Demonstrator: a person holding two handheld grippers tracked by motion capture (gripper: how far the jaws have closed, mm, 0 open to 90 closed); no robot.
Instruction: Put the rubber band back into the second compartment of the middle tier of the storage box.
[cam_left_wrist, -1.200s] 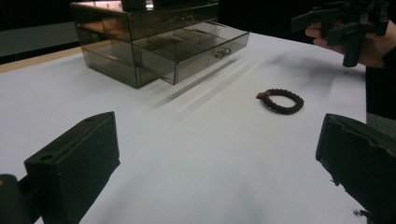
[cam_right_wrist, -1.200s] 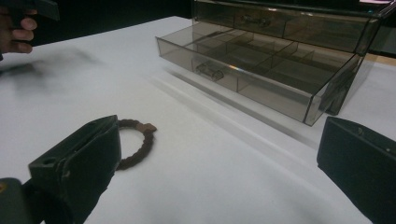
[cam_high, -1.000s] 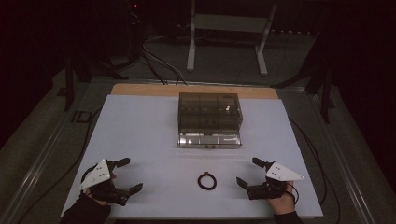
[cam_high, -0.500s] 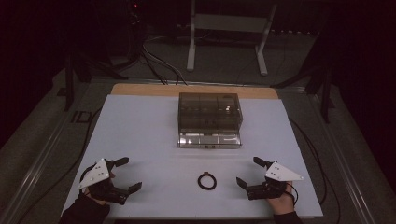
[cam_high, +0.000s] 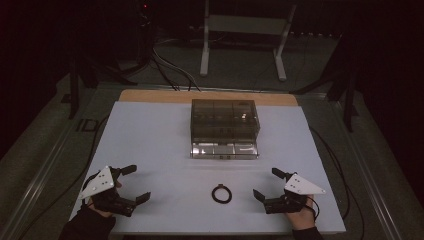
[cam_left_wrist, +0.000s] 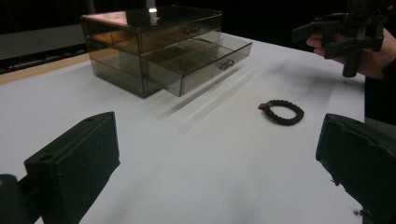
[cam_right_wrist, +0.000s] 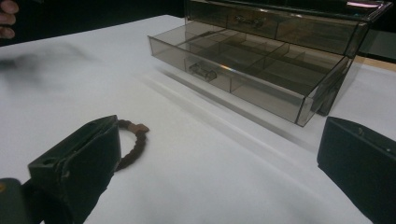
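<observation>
**Pick up the bracelet cleanly before heading for the open drawer**

High view: the dark beaded bracelet (cam_high: 221, 193) lies flat on the white table (cam_high: 150, 135), between your two hand-held grippers and nearer the right hand-held gripper (cam_high: 264, 187). Both it and the left hand-held gripper (cam_high: 136, 183) stand wide and hold nothing. The smoky drawer box (cam_high: 224, 120) sits well beyond, its bottom drawer (cam_high: 224, 149) pulled out.

Left gripper view: the bracelet (cam_left_wrist: 281, 112) lies ahead and to one side, clear of the box.

Right gripper view: the bracelet (cam_right_wrist: 131, 142) shows just past one jaw. Come down low, straddle one side of the ring, and close gently so the beads don't skid.
</observation>
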